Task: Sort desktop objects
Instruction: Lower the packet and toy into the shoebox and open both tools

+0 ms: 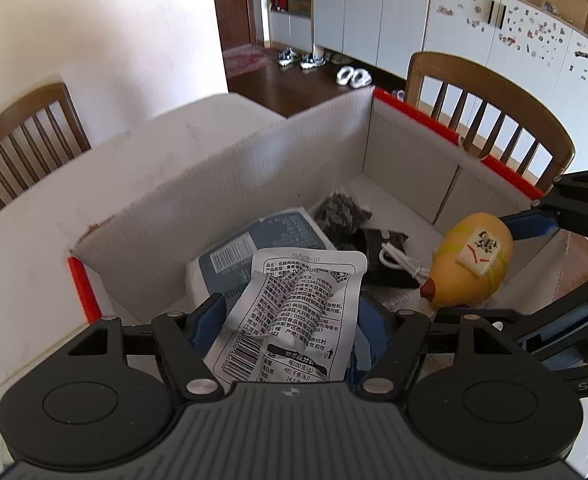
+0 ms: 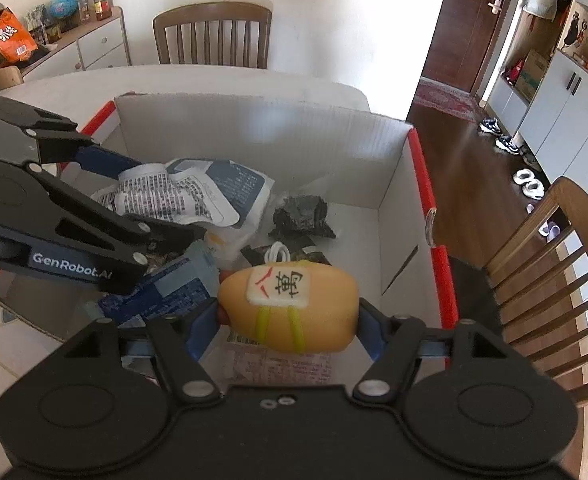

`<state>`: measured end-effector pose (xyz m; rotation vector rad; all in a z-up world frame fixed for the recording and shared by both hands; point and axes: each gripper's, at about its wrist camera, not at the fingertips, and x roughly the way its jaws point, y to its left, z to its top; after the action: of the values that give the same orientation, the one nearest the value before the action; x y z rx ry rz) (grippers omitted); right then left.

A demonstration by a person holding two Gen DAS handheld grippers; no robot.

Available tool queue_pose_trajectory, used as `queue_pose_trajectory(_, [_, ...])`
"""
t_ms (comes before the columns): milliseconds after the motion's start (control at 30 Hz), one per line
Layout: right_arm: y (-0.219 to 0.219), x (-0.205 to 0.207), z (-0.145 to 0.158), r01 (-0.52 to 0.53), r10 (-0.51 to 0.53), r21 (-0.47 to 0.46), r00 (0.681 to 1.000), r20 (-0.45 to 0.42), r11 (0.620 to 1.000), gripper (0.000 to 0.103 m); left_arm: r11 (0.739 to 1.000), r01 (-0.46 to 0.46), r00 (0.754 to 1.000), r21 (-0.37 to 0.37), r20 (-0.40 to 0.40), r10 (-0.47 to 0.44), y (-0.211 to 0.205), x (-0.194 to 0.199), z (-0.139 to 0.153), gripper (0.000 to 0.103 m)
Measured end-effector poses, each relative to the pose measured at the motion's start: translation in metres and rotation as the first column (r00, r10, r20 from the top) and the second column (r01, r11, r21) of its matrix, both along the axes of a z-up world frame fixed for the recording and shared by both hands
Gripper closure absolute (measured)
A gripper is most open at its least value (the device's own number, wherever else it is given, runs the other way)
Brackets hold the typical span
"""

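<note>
Left gripper [image 1: 289, 320] clamped on a white packet [image 1: 294, 312]; right gripper [image 2: 289, 316] clamped on a yellow toy [image 2: 294, 304], both over the box [image 2: 261, 124].

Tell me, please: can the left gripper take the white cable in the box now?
Probably not yet. The left gripper is already shut on a printed packet, so its jaws are full. The white cable lies uncovered on the dark pouch in the box, beside the yellow toy that the right gripper holds.

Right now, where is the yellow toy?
The yellow toy is gripped between the jaws of the right gripper, above the cardboard box, just in front of the white cable.
</note>
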<state>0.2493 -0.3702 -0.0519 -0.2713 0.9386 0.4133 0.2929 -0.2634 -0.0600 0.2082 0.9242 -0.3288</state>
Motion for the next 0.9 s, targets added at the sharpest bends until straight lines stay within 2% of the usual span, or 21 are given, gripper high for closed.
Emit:
queue_pose_trajectory(233, [0.002,0.004,-0.005,-0.012,0.012,-0.010,1.000,-0.003,1.000,0.031,1.000,0.002,0.998,0.003,-0.065,-0.002,-0.001,0.004,-0.015,0.033])
queue_pose_trajectory(500, [0.003,0.002,-0.005,-0.021,0.021,-0.016,1.000,0.004,1.000,0.028,1.000,0.017,0.992,-0.009,-0.121,-0.018,-0.001,0.008,-0.017,0.031])
queue_pose_trajectory(667, [0.001,0.000,-0.002,-0.015,0.015,-0.006,1.000,0.008,1.000,0.025,1.000,0.029,0.993,0.011,-0.115,-0.028,-0.005,0.006,-0.014,0.026])
queue_pose_trajectory(900, [-0.003,-0.009,0.011,-0.015,0.015,0.006,0.999,0.042,1.000,0.020,0.998,0.002,0.994,-0.056,-0.107,-0.008,0.001,0.003,0.000,0.023])
